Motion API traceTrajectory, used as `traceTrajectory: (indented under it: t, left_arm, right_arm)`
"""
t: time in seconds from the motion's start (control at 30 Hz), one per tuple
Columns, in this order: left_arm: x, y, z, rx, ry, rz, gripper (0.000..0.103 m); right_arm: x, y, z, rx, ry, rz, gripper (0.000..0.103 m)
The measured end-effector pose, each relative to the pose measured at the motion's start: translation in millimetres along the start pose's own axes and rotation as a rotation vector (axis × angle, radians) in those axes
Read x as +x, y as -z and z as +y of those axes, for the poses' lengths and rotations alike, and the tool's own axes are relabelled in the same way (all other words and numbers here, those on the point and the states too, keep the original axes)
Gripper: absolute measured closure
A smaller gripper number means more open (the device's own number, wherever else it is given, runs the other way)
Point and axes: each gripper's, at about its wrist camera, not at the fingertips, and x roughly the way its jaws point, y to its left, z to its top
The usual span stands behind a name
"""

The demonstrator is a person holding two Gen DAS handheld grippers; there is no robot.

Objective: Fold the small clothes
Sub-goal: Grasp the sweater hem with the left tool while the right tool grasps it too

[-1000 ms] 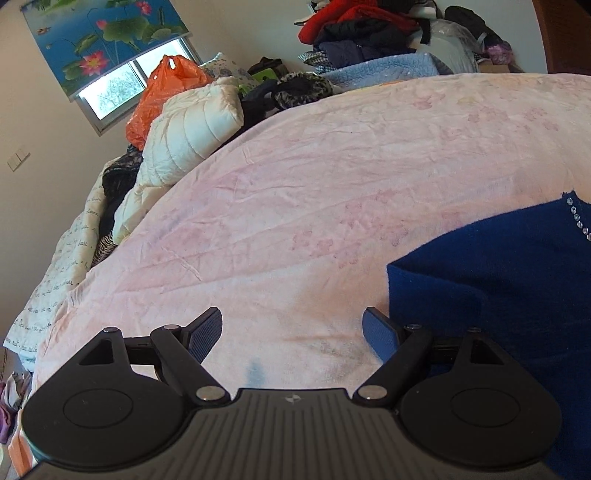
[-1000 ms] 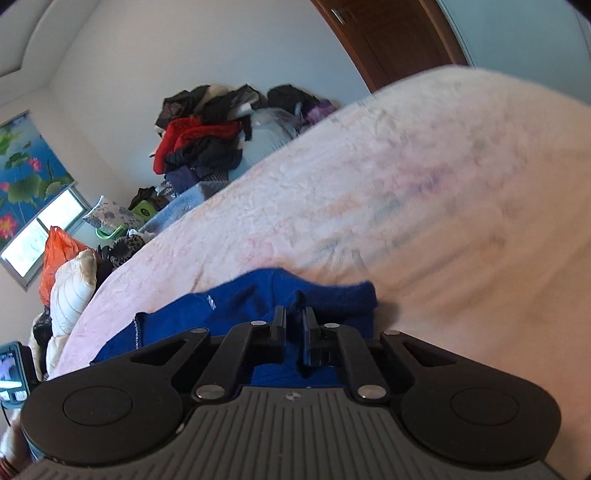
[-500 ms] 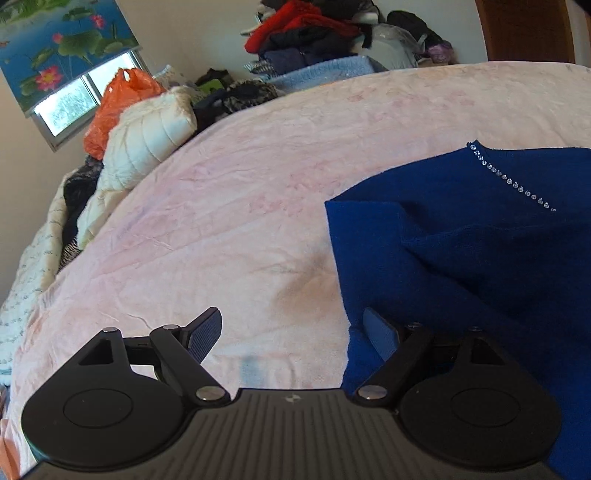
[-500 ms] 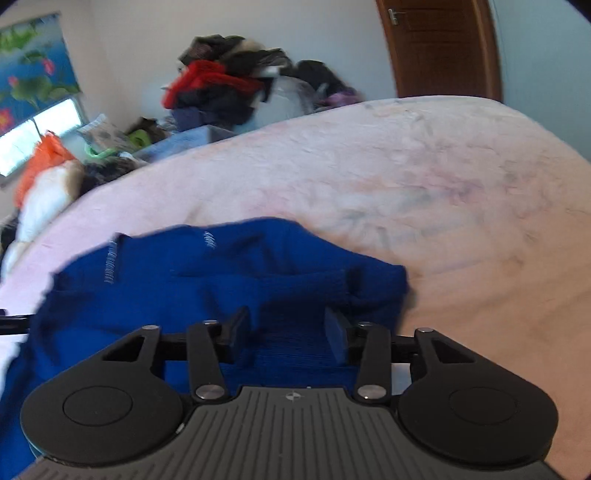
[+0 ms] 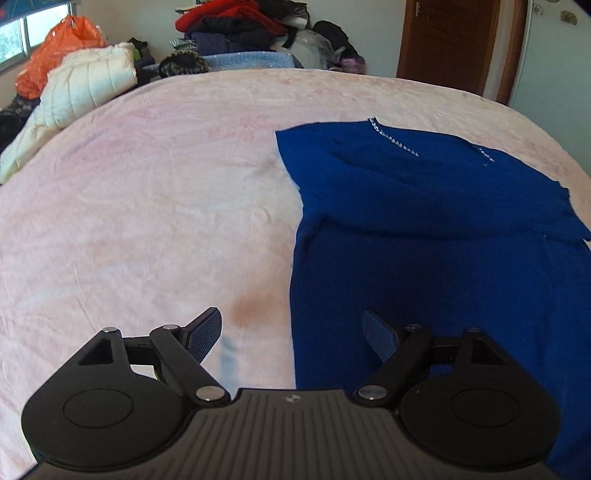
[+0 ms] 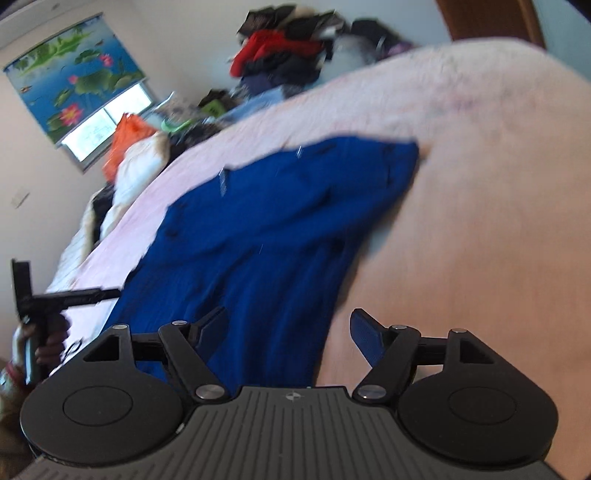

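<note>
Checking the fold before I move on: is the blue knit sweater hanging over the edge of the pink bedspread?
No, the blue knit sweater lies wholly on top of the pink bedspread, with pink fabric showing past its far edges.

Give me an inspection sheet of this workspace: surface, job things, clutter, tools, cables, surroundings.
Surface: pink bedspread, wrinkled, with a faint brownish mark near the left tool.
Job's things: blue garment lying on the bedspread, its upper part folded over, with a sparkly trim.
Clutter: white quilted jacket, orange bag and clothes pile along the far edge.
Grippers: left tool open, over the garment's left edge; right tool has just been opening, nothing gripped, over the garment's right edge.
Cables: nothing seen.
Surroundings: wooden door, window with lotus blind.
</note>
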Motion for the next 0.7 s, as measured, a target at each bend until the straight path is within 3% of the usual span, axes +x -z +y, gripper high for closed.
traceTrajectory:
  t: [0.1,0.17,0.3,0.4,0.43,0.47,0.5,0.53,0.6,0.7]
  left_arm:
    - [-9,26,17,-0.021,0.123,0.047,0.019]
    - [-20,43,18,-0.023,0.175,0.035,0.016]
    - [-35,67,6,-0.030,0.329,0.065,0.010]
    - [-40,76,-17,0.009,0.354,0.062,0.010]
    - [-39,76,-25,0.025,0.349,0.060,0.011]
    - [-37,74,-31,0.034,0.346,0.053,0.017]
    - [-35,71,-38,0.046,0.343,0.045,0.043]
    - [-32,66,-44,0.062,0.337,0.045,0.068]
    - [-18,50,-50,0.060,0.351,0.058,0.091]
    - [-1,31,-55,0.040,0.352,0.032,0.093]
  right_arm:
    - [-16,29,-3,0.054,-0.081,0.003,0.026]
    - [-25,43,-4,0.090,-0.128,-0.001,0.026]
    - [-22,67,9,0.091,-0.218,0.032,0.038]
    - [-9,69,27,0.064,-0.252,0.045,0.047]
    - [0,68,32,0.053,-0.246,0.055,0.059]
    - [6,66,37,0.038,-0.230,0.058,0.066]
    - [13,62,41,0.026,-0.203,0.059,0.083]
    - [18,58,44,0.017,-0.171,0.059,0.092]
    - [25,47,52,-0.025,-0.134,0.040,0.093]
    - [35,26,66,-0.128,-0.041,0.011,0.093]
